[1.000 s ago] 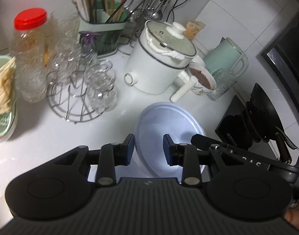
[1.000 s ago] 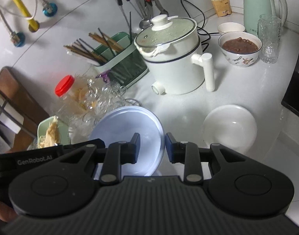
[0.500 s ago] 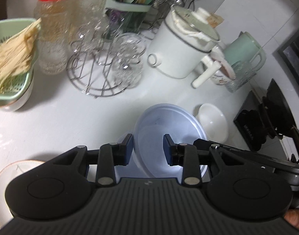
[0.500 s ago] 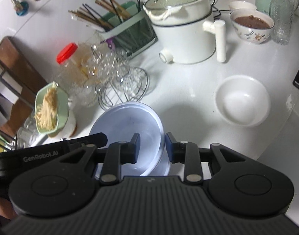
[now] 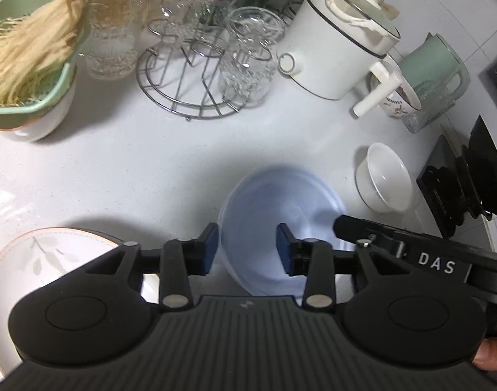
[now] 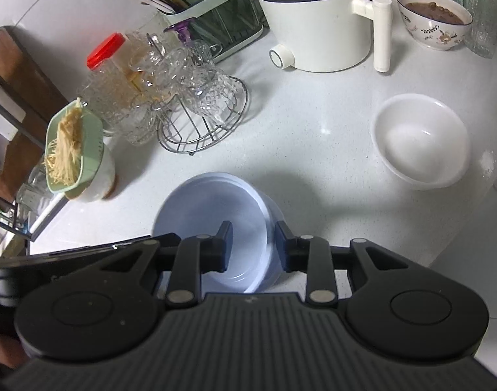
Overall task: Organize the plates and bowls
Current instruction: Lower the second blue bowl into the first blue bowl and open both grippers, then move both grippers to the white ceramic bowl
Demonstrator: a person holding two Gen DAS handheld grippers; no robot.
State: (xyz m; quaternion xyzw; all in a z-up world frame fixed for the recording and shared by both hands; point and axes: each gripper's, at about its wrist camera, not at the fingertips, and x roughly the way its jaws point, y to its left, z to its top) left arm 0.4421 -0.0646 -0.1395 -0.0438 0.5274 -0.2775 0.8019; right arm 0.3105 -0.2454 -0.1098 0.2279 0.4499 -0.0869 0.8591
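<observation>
A pale blue translucent bowl (image 5: 281,208) (image 6: 212,205) sits low over the white counter between my two grippers. My left gripper (image 5: 248,249) straddles the bowl's left rim. Its jaws are opening, and the pads stand clear of the rim. My right gripper (image 6: 253,244) is shut on the opposite rim, with the wall pinched between its blue pads. An empty white bowl (image 5: 385,179) (image 6: 421,140) stands to the right of the blue one. A leaf-patterned plate (image 5: 36,260) lies at the lower left, partly hidden under my left gripper.
Behind stand a wire rack of glasses (image 5: 196,75) (image 6: 196,104), a white electric pot (image 5: 336,49) (image 6: 316,22) and a green strainer of noodles on a bowl (image 5: 26,65) (image 6: 72,150). A patterned bowl of brown food (image 6: 434,19) and a black appliance (image 5: 460,189) are at the right.
Both grippers have sunk toward the counter with the blue bowl. The left jaws have widened off the rim. The leaf-patterned plate has come into view at the lower left.
</observation>
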